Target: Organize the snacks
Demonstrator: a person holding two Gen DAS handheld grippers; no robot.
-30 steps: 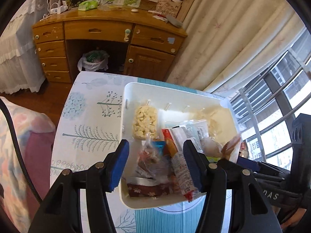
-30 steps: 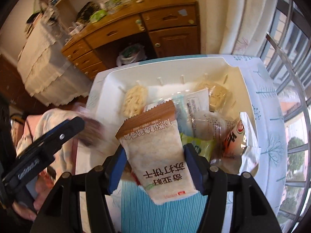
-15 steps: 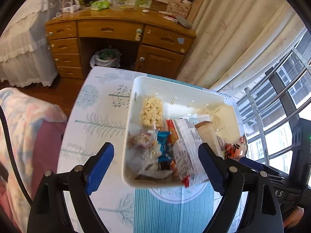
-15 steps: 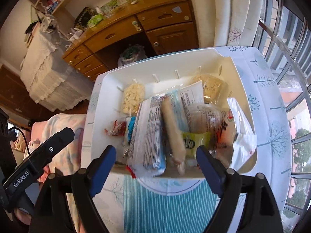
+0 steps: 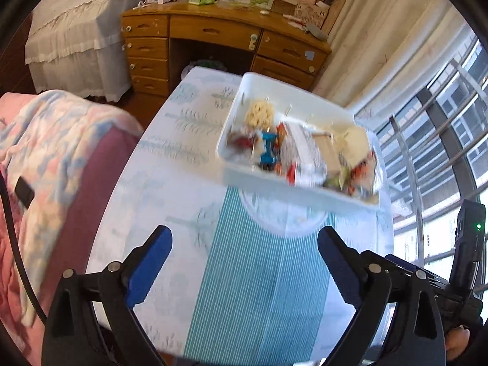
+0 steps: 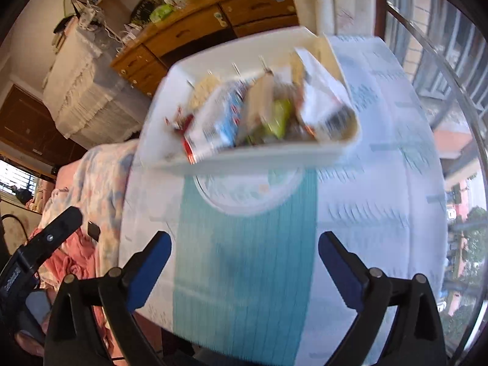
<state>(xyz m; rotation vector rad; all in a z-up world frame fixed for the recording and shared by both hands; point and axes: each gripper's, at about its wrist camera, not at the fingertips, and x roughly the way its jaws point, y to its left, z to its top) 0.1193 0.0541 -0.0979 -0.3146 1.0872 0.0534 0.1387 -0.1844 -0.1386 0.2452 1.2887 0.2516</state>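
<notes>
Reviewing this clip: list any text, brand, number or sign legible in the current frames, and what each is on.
None reads clearly.
Snack packets in the white bin: print is motion-blurred, unreadable.
Left gripper body, seen at the right wrist view's left edge: white lettering, too small and angled to read.
Boxes and packets on the wooden desk: too small to read.
Right gripper: no lettering visible.

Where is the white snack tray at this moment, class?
In both wrist views the white snack tray sits at the table's far end, toward the wooden desk, ahead of both open grippers, with the round white patch of the tablecloth just before it.
</notes>
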